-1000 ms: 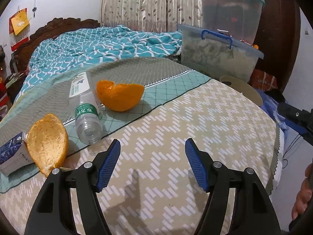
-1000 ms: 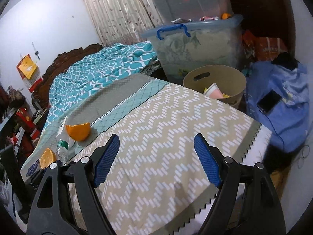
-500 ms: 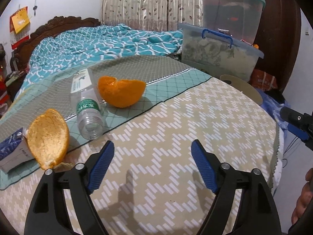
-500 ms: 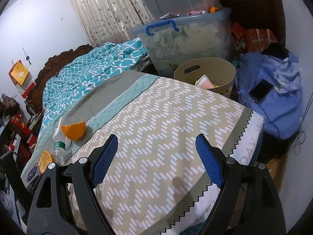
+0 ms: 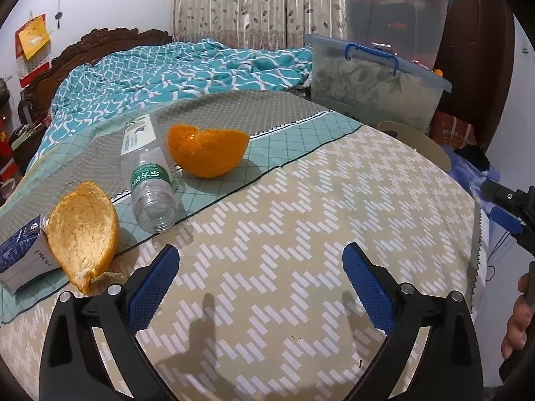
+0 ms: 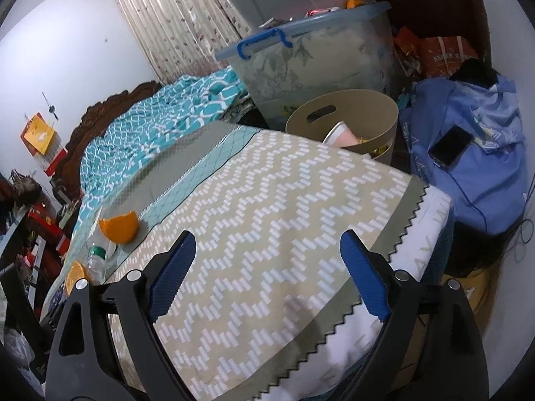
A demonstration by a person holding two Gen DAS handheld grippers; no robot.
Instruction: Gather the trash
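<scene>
Bed cover (image 5: 301,227) with beige zigzag print carries the trash at its left part. Tan bin (image 6: 351,117) stands off the bed's far corner, paper scraps inside, well apart from the trash.

Clear plastic bottle (image 5: 147,173) lies flat, long axis running away from the left camera, open capless mouth toward the camera, green label band near the neck, white label farther up. Orange peel half (image 5: 207,153) sits just right of the bottle, cupped side up. Second orange peel (image 5: 83,234) nearer, pale inside facing the camera, leaning on a dark blue carton (image 5: 20,257), long axis tilted upright.

Left gripper (image 5: 259,287) points down at the cover, jaws opening, nothing between them. Right gripper (image 6: 267,277) angled down over the cover edge, jaws opening, empty. A hand (image 5: 518,317) shows at the left view's right edge.
</scene>
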